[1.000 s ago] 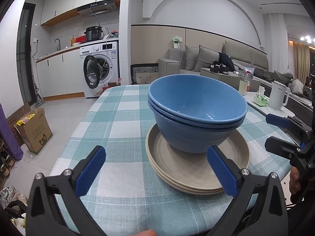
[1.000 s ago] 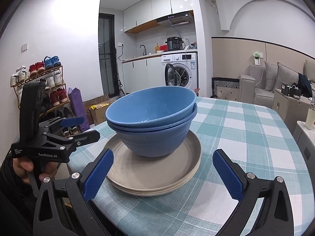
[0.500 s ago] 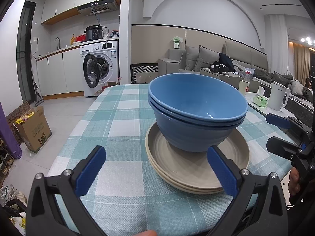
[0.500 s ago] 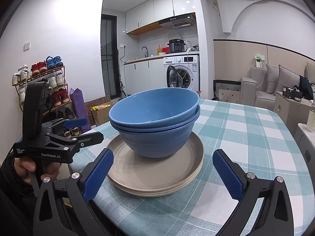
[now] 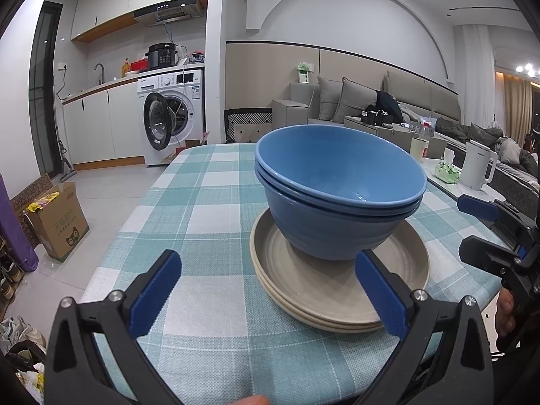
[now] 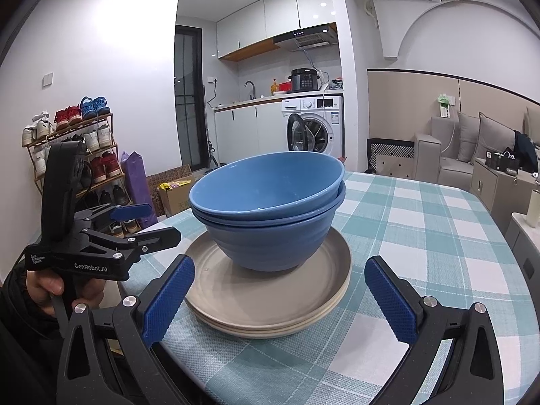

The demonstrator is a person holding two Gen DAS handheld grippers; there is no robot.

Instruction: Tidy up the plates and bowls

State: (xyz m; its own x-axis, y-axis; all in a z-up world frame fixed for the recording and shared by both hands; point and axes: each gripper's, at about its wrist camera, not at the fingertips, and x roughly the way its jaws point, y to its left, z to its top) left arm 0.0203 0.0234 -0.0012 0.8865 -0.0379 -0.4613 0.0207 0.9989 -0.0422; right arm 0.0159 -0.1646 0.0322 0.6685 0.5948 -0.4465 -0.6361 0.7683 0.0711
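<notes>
Right wrist: bowls (image 6: 270, 216) beyond hand-held gripper (image 6: 280, 297)

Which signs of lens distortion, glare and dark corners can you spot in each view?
Left wrist view: black vignette in the corners, walls bow outward, ceiling lights flare top right, a highlight inside the top blue bowl. Right wrist view: same dark corners, door frame curves, soft sheen on the upper plate.

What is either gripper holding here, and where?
Nothing: left gripper and right gripper are open, short of the stacked blue bowls on beige plates.
</notes>
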